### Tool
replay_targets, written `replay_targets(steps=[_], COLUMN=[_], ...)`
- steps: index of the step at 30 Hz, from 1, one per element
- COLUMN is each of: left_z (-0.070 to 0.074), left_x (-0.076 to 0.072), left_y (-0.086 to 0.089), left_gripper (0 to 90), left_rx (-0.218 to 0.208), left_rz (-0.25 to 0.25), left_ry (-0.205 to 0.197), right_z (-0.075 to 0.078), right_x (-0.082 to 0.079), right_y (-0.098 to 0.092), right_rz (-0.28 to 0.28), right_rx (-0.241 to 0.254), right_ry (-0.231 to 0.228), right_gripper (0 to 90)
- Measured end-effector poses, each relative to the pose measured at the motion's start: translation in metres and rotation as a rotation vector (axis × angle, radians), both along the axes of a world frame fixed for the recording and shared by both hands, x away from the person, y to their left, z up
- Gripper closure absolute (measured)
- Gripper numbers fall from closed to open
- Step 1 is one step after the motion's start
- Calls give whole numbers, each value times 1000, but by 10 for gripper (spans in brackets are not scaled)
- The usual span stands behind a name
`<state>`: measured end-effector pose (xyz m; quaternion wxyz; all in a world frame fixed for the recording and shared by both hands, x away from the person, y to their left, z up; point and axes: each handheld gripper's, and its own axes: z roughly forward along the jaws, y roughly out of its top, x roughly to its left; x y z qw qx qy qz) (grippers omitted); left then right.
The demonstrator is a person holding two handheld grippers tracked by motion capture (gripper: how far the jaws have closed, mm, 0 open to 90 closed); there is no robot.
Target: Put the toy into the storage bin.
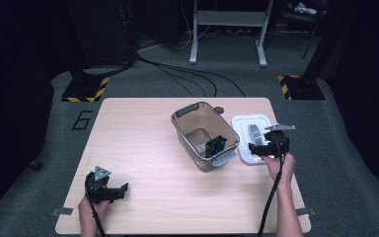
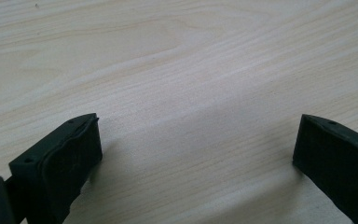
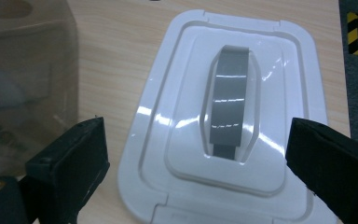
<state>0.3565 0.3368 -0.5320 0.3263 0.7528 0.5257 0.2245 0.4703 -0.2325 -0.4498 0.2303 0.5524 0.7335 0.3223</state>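
Observation:
A clear grey plastic bin with grey end handles stands at the table's middle, and a black-and-blue object lies inside it. Just right of the bin, a white lid with a grey handle rests flat on the wood. My right gripper hovers over the lid's near end, open, its jaws wide on either side of the lid and not touching it. The bin's wall shows at the left of the right gripper view. My left gripper lies at the near left, open above bare wood.
The wooden table has bare surface across its left half and along its front. Beyond it, on the grey floor, are black cables, two hazard-striped bases and a metal stand's legs.

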Motion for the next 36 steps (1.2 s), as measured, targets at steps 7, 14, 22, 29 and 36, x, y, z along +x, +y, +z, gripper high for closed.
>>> replay_targets(steps=[7,14,22,29,36], left_z=[0,0,0,0,0], left_x=[0,0,0,0,0], left_y=[0,0,0,0,0], left_gripper=[11,11,11,11,11], left_rx=[0,0,0,0,-1], left_rz=[0,0,0,0,0], left_ry=[0,0,0,0,0], right_z=[-24,-33,-42,-40,-35], right_x=[28,43,53,51,46], right_y=[-5,-2,5,7,3], right_rz=[-66,-103,-115,-131,-121], right_rx=[-20,-33,-78,-96,-74], right_ry=[-22,-22,-24,-38,-27], right_gripper=[295,371,509,663,668])
